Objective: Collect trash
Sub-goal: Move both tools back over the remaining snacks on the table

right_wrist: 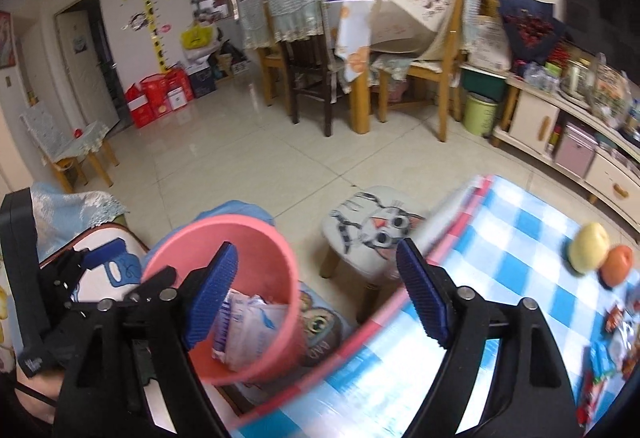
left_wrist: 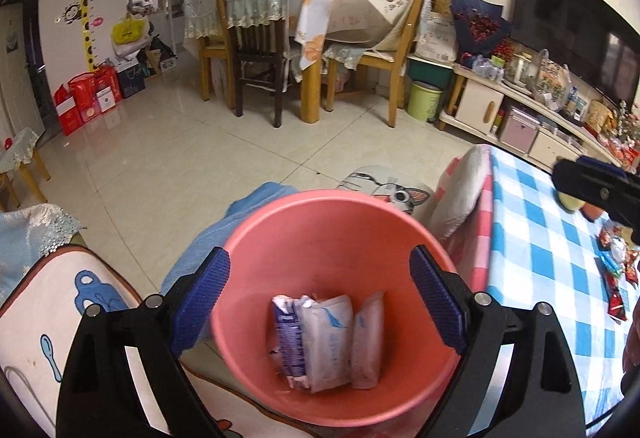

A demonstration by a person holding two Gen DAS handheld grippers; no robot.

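A pink plastic bin (left_wrist: 336, 238) sits between the jaws of my left gripper (left_wrist: 320, 302), whose blue pads press its rim on both sides. Inside lie white and blue wrappers (left_wrist: 328, 342). The bin also shows in the right wrist view (right_wrist: 224, 238), left of the table edge. My right gripper (right_wrist: 316, 290) is open and empty, over the gap between the bin and the blue checked table (right_wrist: 500, 238). Small red and blue snack wrappers (right_wrist: 612, 342) lie on the table at the far right; they also show in the left wrist view (left_wrist: 616, 270).
A yellow apple (right_wrist: 588, 246) and an orange (right_wrist: 618, 264) rest on the table. A cat-print stool (right_wrist: 372, 234) stands past the bin. Cartoon-print cushions (left_wrist: 48, 302) lie at left. Dining chairs, a green bin (left_wrist: 424, 100) and a TV cabinet stand further back.
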